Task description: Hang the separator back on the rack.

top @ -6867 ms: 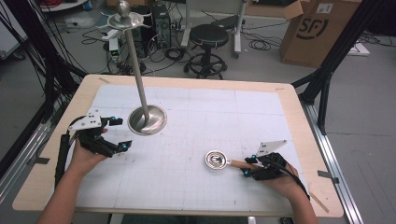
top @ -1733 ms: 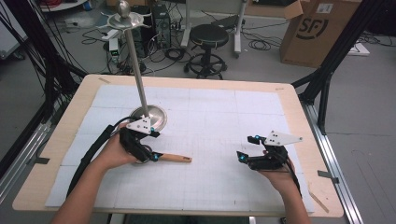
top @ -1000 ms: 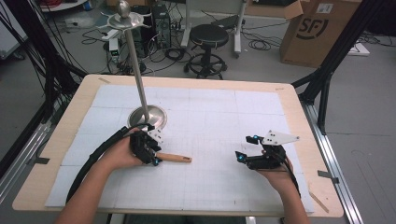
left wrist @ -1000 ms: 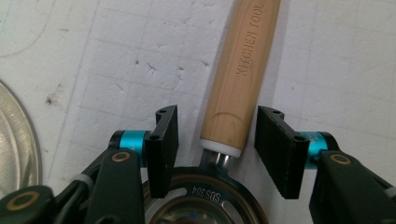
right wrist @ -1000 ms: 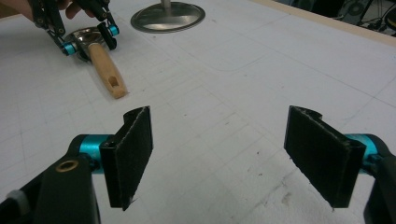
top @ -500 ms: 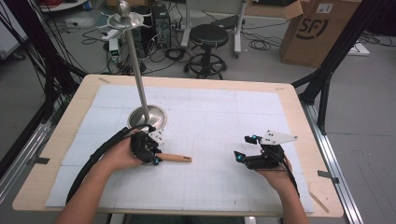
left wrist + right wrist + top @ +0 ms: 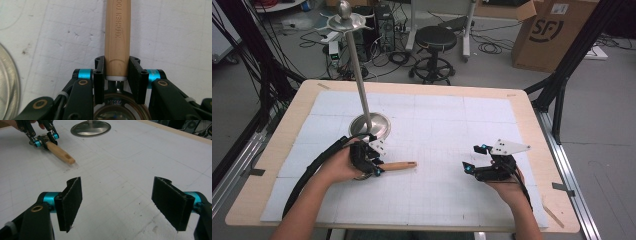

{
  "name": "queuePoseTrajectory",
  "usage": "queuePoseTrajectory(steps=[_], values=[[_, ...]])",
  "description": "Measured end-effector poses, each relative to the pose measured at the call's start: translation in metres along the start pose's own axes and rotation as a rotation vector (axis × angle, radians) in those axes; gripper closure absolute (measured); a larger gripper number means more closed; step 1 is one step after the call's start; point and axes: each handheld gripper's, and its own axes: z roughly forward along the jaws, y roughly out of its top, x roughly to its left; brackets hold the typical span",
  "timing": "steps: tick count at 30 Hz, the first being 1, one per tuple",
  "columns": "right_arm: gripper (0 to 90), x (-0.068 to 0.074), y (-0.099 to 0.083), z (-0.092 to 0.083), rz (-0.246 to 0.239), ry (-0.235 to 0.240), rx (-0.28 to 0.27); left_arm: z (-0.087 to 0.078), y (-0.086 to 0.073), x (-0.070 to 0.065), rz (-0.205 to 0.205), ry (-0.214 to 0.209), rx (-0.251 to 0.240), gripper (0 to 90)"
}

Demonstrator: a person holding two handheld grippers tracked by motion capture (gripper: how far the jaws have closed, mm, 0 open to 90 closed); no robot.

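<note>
Two grippers work over the white gridded mat on the tabletop (image 7: 522, 100) in the high view. The left gripper (image 7: 371, 161) sits toward the near left part of the mat, just in front of the round steel base of the stand (image 7: 370, 126), whose pole rises toward the far edge. Its jaws have just been closing and now clamp the wooden handle (image 7: 399, 165) of a kitchen tool; the handle lies flat and points toward the middle of the tabletop. The tool's metal head is mostly hidden under the gripper and hand. The right gripper (image 7: 476, 159) rests near the right edge, well apart from the handle, jaws spread with nothing between them.

From the left gripper view, the handle (image 7: 117, 35) runs straight up between the two black pads, both pressing its sides just above a white collar. Stamped lettering on it is cut off at the top. A sliver of the stand base (image 7: 6, 85) shows at the left, cropped.

Seen in the right gripper view, the right gripper (image 7: 117, 202) has its pads wide apart over bare mat. Farther off, the left gripper (image 7: 44, 140) grips the handle (image 7: 61, 152); the stand base (image 7: 90, 128) is cut off at the top.
</note>
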Motion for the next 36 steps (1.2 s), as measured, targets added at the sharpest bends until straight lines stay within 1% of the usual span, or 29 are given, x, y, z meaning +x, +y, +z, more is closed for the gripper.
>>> queuePoseTrajectory(steps=[4,5,7,9,12,13,15,18,21,24,29,33,36], values=[[23.8,0.000,0.000,0.000,0.000,0.000,0.001,-0.015,-0.005,0.001,-0.017,0.004,-0.093,68.9],[23.8,0.000,0.000,0.000,-0.002,0.001,0.001,-0.018,-0.006,0.001,-0.012,0.005,-0.114,68.9],[23.8,0.001,0.000,0.001,-0.004,0.004,0.003,-0.029,-0.009,0.000,-0.019,0.003,-0.180,68.9],[23.8,0.001,0.000,0.001,-0.002,0.004,0.004,-0.039,-0.011,-0.001,-0.023,0.006,-0.234,69.0],[23.8,0.001,0.000,0.002,-0.003,0.006,0.008,-0.053,-0.015,-0.001,-0.025,0.013,-0.304,68.9],[23.8,0.001,0.001,0.001,-0.002,0.005,0.004,-0.057,-0.017,0.000,-0.031,0.007,-0.329,68.9],[23.8,0.002,0.001,0.001,-0.005,0.007,-0.001,-0.066,-0.020,-0.001,-0.037,0.014,-0.374,68.9],[23.8,0.002,0.002,0.001,-0.008,0.007,0.001,-0.078,-0.026,-0.001,-0.045,0.022,-0.419,68.9],[23.8,0.003,0.002,0.002,-0.008,0.010,0.001,-0.087,-0.031,-0.001,-0.067,0.038,-0.452,68.9],[23.8,0.003,0.002,0.003,-0.012,0.013,0.008,-0.092,-0.035,-0.001,-0.084,0.054,-0.485,68.9],[23.8,0.003,0.002,0.003,-0.007,0.014,0.004,-0.098,-0.039,0.000,-0.101,0.054,-0.543,68.9],[23.8,0.003,0.002,0.002,-0.011,0.012,0.007,-0.105,-0.040,-0.002,-0.086,0.064,-0.593,68.9],[23.8,0.004,0.002,0.003,-0.012,0.014,0.005,-0.110,-0.042,-0.003,-0.079,0.083,-0.632,68.9]])
